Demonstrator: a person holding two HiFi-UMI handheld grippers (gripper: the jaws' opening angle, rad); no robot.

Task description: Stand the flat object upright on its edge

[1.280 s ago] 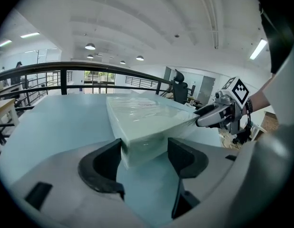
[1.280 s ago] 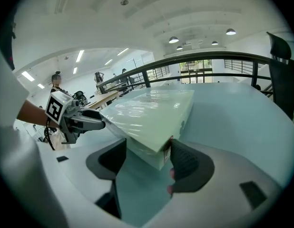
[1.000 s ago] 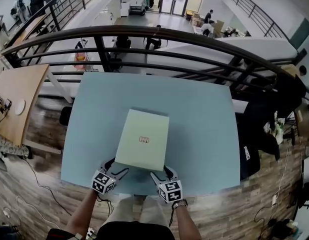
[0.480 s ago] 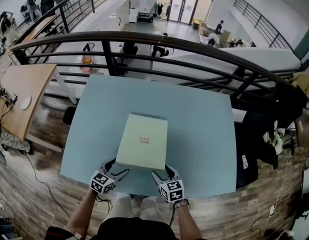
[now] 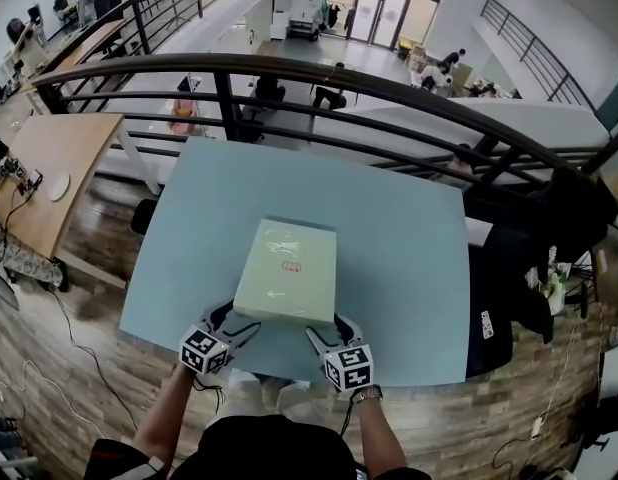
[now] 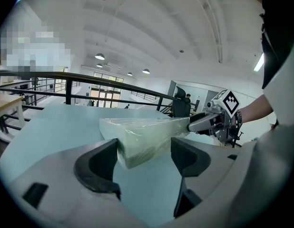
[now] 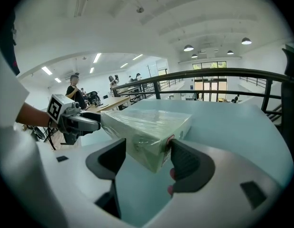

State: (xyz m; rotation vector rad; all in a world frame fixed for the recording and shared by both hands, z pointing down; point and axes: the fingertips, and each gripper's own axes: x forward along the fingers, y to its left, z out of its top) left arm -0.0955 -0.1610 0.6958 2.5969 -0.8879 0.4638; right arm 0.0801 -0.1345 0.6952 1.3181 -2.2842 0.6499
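A flat pale-green box (image 5: 286, 268) wrapped in clear film lies lengthwise on the light blue table (image 5: 399, 258), with a small red label on top. My left gripper (image 5: 234, 325) straddles its near left corner and my right gripper (image 5: 327, 330) its near right corner. In the left gripper view the box corner (image 6: 137, 139) sits between the jaws of the left gripper (image 6: 143, 156), raised a little off the table. In the right gripper view the right gripper (image 7: 148, 158) pinches the other corner of the box (image 7: 147, 127), one pad on a red-edged sticker.
A dark metal railing (image 5: 339, 73) runs along the table's far side, with a lower floor beyond it. A wooden desk (image 5: 59, 168) stands to the left. The table's near edge (image 5: 289, 380) is just behind both grippers. A dark bag (image 5: 509, 288) hangs at the right.
The box's near edge has come up off the table, so it looks shorter from above. Both grippers stay at the near corners and have shifted slightly forward.
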